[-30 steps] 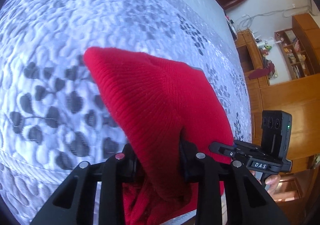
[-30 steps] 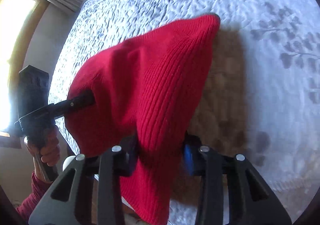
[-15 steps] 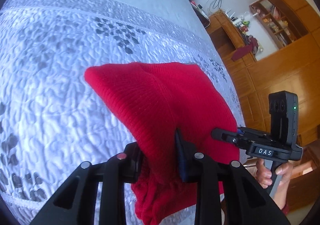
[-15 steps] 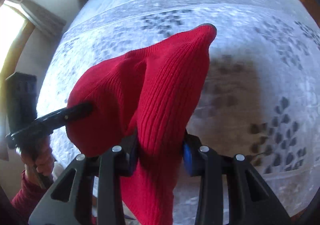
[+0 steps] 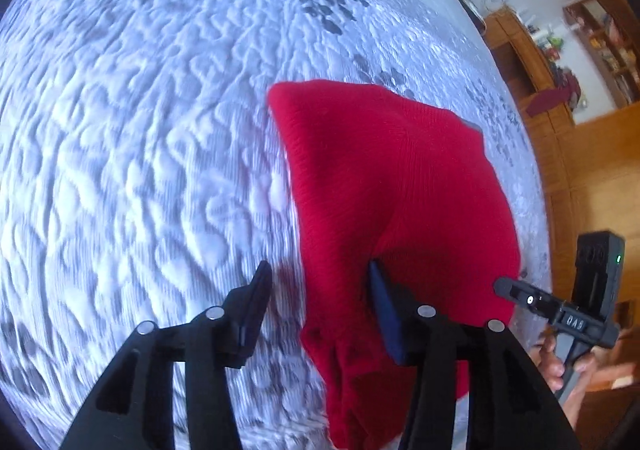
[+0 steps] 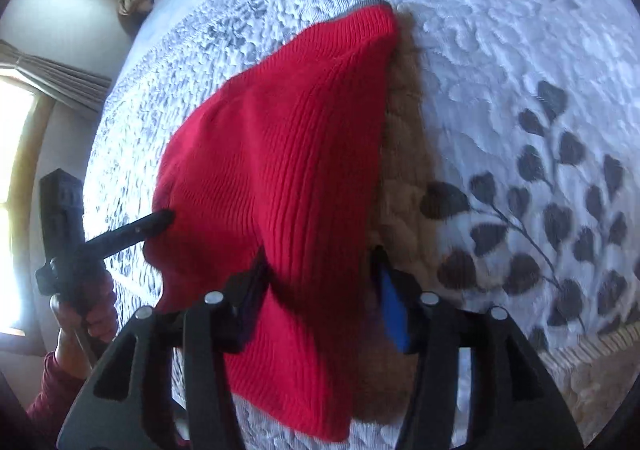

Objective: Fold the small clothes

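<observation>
While the red knitted garment [image 5: 384,186] lies draped over the quilted bedspread [image 5: 120,130] with its far corner resting on the fabric and its near edge hanging toward the cameras, both tongs appear to have opened. The left gripper [image 5: 320,306] stands with its jaws spread wide: the left finger is clear of the cloth with bedspread showing between, and the right finger only touches the knit beside a pucker. The right gripper [image 6: 320,290] also has its jaws parted, the garment [image 6: 288,154] running loosely between them; whether the pads press the cloth at all cannot be told, though nothing looks pinched. Judging from this, one fold seems to have been laid down, since the piece looks doubled with a bunched layer at its near end. What probably remains is smoothing that bunched end, perhaps a second fold to make the bundle compact, and squaring the edges; how neat the underside is stays hidden.
</observation>
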A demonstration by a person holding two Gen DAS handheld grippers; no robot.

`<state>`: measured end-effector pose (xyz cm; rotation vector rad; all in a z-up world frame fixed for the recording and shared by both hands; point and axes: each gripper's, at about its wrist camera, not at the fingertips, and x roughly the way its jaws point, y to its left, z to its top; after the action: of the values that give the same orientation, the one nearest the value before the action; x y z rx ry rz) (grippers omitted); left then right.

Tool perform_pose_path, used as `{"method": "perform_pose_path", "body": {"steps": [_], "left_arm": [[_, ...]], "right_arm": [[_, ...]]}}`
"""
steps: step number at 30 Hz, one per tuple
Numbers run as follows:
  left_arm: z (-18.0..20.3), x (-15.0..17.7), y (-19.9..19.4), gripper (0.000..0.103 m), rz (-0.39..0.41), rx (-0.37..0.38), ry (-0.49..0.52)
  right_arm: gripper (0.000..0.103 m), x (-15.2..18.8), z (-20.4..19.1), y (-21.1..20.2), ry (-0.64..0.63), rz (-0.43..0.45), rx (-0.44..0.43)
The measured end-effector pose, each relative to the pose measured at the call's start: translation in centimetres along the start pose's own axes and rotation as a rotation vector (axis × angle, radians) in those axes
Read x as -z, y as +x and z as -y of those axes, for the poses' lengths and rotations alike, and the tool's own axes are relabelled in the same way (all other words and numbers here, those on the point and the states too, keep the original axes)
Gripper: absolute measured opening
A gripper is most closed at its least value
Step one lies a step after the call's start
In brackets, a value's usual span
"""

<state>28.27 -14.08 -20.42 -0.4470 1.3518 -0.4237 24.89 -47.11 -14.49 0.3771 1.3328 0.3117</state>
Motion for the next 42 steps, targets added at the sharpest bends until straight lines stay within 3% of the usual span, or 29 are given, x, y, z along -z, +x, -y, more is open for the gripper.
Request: {"method": "perform_pose_path", "body": {"steps": [2, 5, 9, 12, 14, 15, 16, 19, 24, 27, 31, 34, 35, 38, 40, 42], "left_arm": [[0.1, 1.6, -0.8, 0.054, -0.002, 0.031, -0.033], [1.0, 4.4, -1.4, 0.057, -0.008, 0.061, -0.024], [2.2, 7.6, -1.2, 0.062, -0.012, 0.026, 0.008], [2.2, 9.0, -0.5, 0.057, -0.030, -0.002, 0.000], [2.6, 9.5, -0.6, 0.047, -0.017, -0.043, 0.023], [2.8, 9.8, -0.7, 0.036, -0.027, -0.038, 0.030], [2.9, 10.0, -0.8, 0.032, -0.038, -0.031, 0.029], [3.5, 10.7, -0.5, 0.031, -0.056, -0.098, 0.049], [4.0, 11.9, 0.1, 0.033, -0.015, -0.161, 0.097], [4.1, 12.2, -0.3, 0.035, 0.005, -0.158, 0.113], [4.9, 13.0, -1.1, 0.054, 0.027, -0.219, 0.110], [5.1, 14.2, -2.2, 0.061, 0.058, -0.267, 0.110], [5.4, 14.7, -2.7, 0.063, 0.069, -0.283, 0.113], [6.1, 16.2, -4.0, 0.067, 0.096, -0.325, 0.131], [6.6, 17.0, -4.9, 0.070, 0.117, -0.342, 0.139], [7.2, 17.7, -5.8, 0.073, 0.143, -0.354, 0.137]], "right_arm": [[0.064, 1.7, -0.2, -1.6, -0.005, 0.010, -0.036], [0.064, 3.9, 0.0, -2.1, 0.003, -0.017, -0.057], [0.063, 7.0, 0.9, -1.6, 0.037, -0.062, -0.081], [0.052, 7.9, 1.7, -0.7, 0.091, -0.091, -0.111], [0.030, 8.4, 2.1, 0.1, 0.131, -0.117, -0.148], [0.027, 8.5, 2.2, 0.2, 0.135, -0.117, -0.140], [0.022, 8.7, 2.1, -0.1, 0.129, -0.115, -0.129], [0.019, 9.1, 1.8, -0.9, 0.123, -0.115, -0.081], [0.019, 9.4, 1.0, 0.9, 0.082, -0.116, 0.025], [0.022, 9.7, 0.6, 0.0, 0.066, -0.074, 0.030], [0.048, 11.2, -0.6, -2.2, 0.031, -0.002, 0.110], [0.062, 12.9, -1.5, -4.0, 0.006, 0.049, 0.242], [0.070, 13.4, -1.8, -4.4, 0.001, 0.060, 0.270], [0.079, 15.3, -2.3, -5.4, -0.026, 0.076, 0.298], [0.092, 16.4, -3.1, -5.9, -0.032, 0.081, 0.325], [0.092, 17.3, -3.8, -6.5, -0.043, 0.092, 0.337]]}}
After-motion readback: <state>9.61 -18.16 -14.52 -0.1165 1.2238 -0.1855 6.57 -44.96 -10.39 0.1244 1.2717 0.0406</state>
